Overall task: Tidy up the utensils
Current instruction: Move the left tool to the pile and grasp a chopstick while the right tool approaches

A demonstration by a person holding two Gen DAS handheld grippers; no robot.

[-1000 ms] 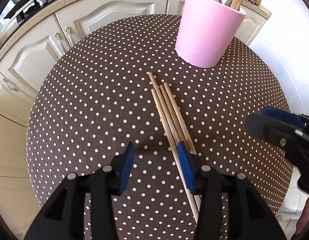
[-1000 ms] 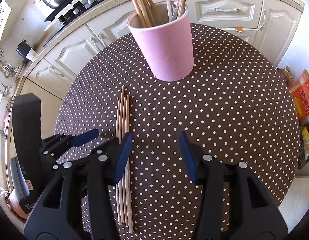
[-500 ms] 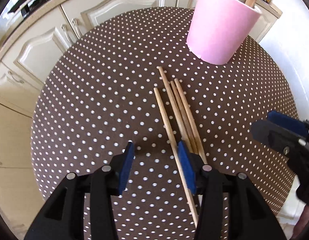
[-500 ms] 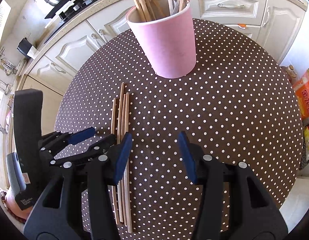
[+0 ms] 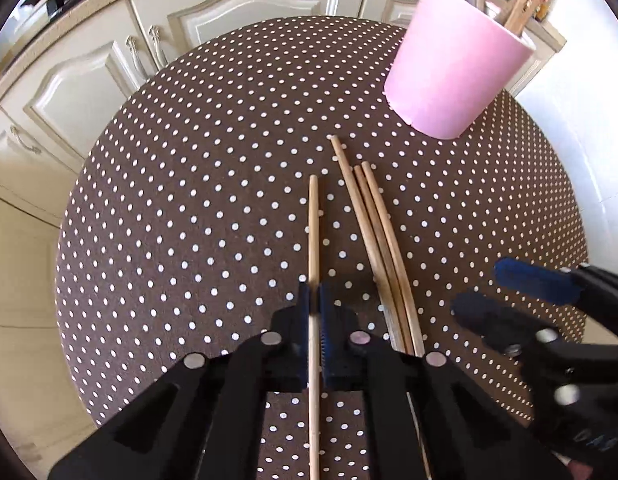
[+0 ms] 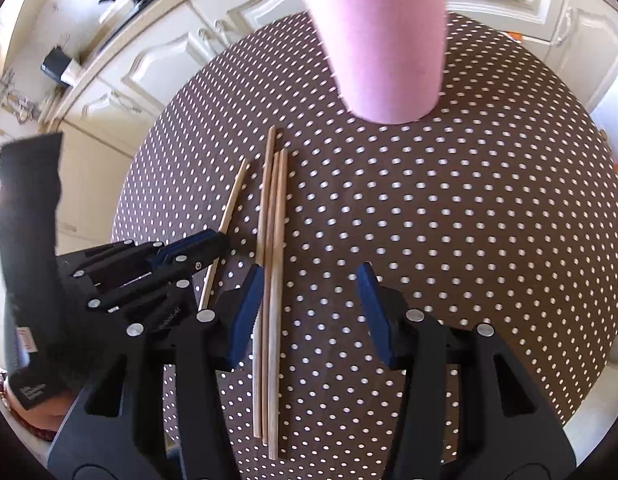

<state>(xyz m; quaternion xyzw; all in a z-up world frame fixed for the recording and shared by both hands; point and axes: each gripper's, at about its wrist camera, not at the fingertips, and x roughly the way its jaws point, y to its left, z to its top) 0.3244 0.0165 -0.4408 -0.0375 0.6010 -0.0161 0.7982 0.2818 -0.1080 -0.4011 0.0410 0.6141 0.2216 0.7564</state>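
A: Where's the single chopstick (image 5: 313, 240)?
B: Pinched between the blue pads of the left hand-held gripper (image 5: 313, 300), which has just clamped tight on it. The stick runs from 12 to 6 o'clock in the left wrist view, split off from the rest.
A: And the others?
B: Three loose chopsticks (image 5: 379, 236) lie side by side, touching, at about 3 o'clock of the held one, on the brown polka-dot surface (image 5: 189, 200).
A: The right hand-held gripper (image 6: 311, 300)?
B: Roughly half open, holding nothing. Its left pad sits just beside the three sticks, which lie between its jaws.
A: The holder?
B: A pink cup (image 6: 383, 48) with more chopsticks standing in it, at 12 o'clock beyond the sticks' far tips. Cream cabinets (image 5: 245, 4) stand behind.
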